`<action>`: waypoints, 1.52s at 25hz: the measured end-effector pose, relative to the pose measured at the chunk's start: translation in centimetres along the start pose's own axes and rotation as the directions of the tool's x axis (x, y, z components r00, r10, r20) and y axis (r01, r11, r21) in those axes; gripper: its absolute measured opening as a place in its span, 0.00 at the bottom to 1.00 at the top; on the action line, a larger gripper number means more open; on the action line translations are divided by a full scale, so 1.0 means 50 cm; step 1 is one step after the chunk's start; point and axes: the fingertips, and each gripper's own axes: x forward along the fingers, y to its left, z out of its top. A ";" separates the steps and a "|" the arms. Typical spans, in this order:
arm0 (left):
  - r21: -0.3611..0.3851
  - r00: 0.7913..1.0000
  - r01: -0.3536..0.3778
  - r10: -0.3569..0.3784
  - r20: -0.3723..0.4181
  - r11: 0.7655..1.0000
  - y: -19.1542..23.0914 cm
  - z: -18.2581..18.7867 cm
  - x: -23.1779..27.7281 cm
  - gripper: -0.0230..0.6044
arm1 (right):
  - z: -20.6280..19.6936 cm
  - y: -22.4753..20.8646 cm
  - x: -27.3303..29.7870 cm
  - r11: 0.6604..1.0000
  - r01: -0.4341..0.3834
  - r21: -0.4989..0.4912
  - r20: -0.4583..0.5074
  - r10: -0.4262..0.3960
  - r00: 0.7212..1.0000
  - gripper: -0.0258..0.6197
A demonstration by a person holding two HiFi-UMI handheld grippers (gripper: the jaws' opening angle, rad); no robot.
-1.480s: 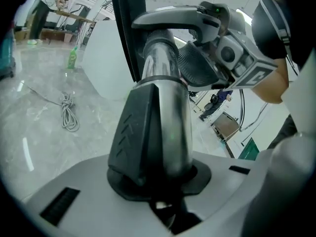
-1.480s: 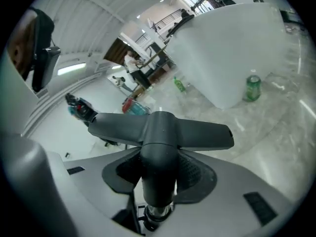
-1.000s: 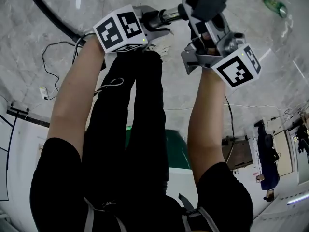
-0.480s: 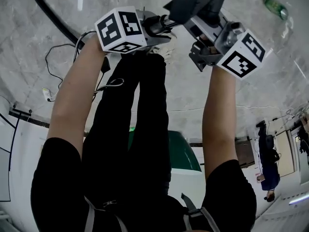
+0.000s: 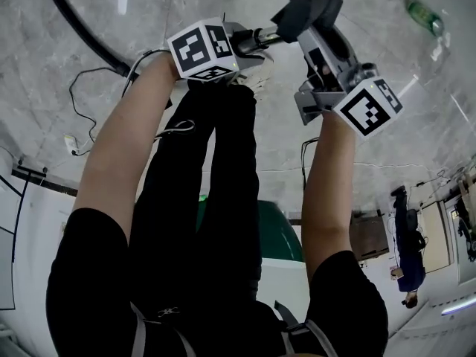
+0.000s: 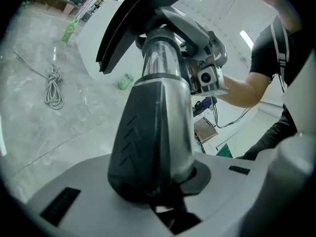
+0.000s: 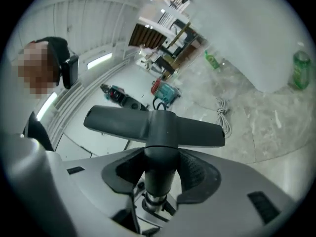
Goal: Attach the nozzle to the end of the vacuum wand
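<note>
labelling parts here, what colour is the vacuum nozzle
Dark grey, plain and matte, with no pattern. The nozzle shows best in the right gripper view.

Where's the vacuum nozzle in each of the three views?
Head view: nozzle near the top, right of centre.
Left gripper view: the dark arc across the top, beyond the wand.
Right gripper view: T-shaped, dead centre.
Shared landmark: the green bottle.

No legible words or numbers; square black-and-white markers cover left cube (image 5: 202, 49) and right cube (image 5: 370, 104).
</note>
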 end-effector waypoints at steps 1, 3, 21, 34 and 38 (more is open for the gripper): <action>0.006 1.000 -0.001 0.001 0.003 1.000 0.000 0.000 -0.001 0.19 | -0.005 0.005 0.000 1.000 -0.008 -0.017 -0.052 0.007 0.999 0.32; 0.015 1.000 -0.011 0.011 0.010 1.000 0.000 -0.004 -0.001 0.19 | -0.014 0.009 0.003 0.999 0.009 -0.043 -0.157 -0.016 0.987 0.32; -0.033 0.995 -0.083 0.080 -0.065 0.996 0.006 -0.033 0.063 0.19 | -0.059 -0.089 -0.033 0.975 0.177 0.137 -0.114 -0.162 0.980 0.33; -0.135 0.844 -0.535 0.522 -0.122 0.834 0.117 -0.211 0.051 0.42 | -0.261 -0.403 0.005 0.748 0.534 0.393 -0.244 -0.475 0.845 0.33; -0.153 0.810 -0.586 0.580 -0.085 0.796 0.143 -0.212 -0.002 0.42 | -0.296 -0.466 0.024 0.649 0.653 0.391 -0.280 -0.592 0.756 0.33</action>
